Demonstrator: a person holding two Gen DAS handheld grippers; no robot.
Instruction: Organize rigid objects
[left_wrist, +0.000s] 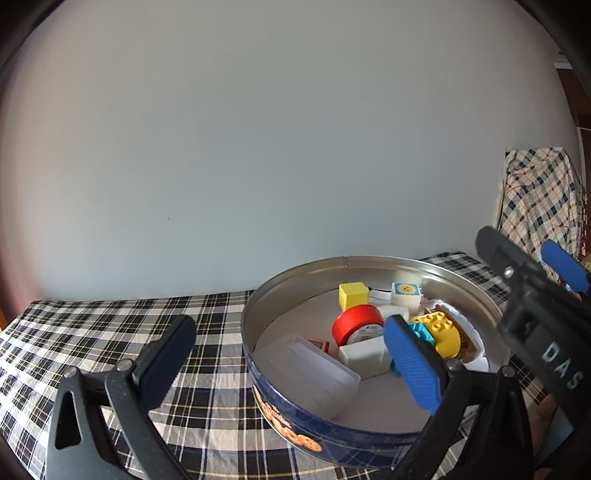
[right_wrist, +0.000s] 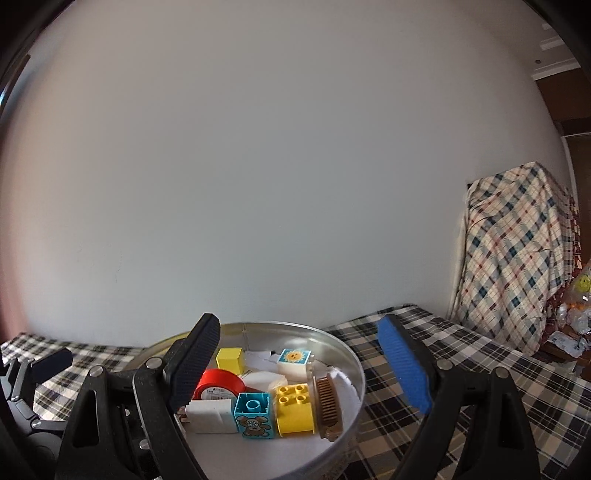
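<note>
A round metal cookie tin (left_wrist: 347, 258) (right_wrist: 280, 325) with a blue outer wall stands on the checked cloth. It holds a yellow cube (left_wrist: 352, 293), a red tape roll (left_wrist: 356, 321), a white sun block (right_wrist: 293, 362), a yellow studded brick (right_wrist: 293, 406), a teal dog block (right_wrist: 253, 415), a brown comb (right_wrist: 327, 402), white blocks and a translucent box (left_wrist: 306, 365). My left gripper (left_wrist: 291, 354) is open and straddles the tin's near left wall without touching it. My right gripper (right_wrist: 299, 365) is open just in front of the tin, gripping nothing.
A black-and-white checked tablecloth (left_wrist: 110, 332) covers the table up to a plain pale wall. Something draped in plaid cloth (right_wrist: 517, 258) stands at the right, with small clutter (right_wrist: 576, 314) beside it. The right gripper's body (left_wrist: 535, 314) hangs close to the tin's right rim.
</note>
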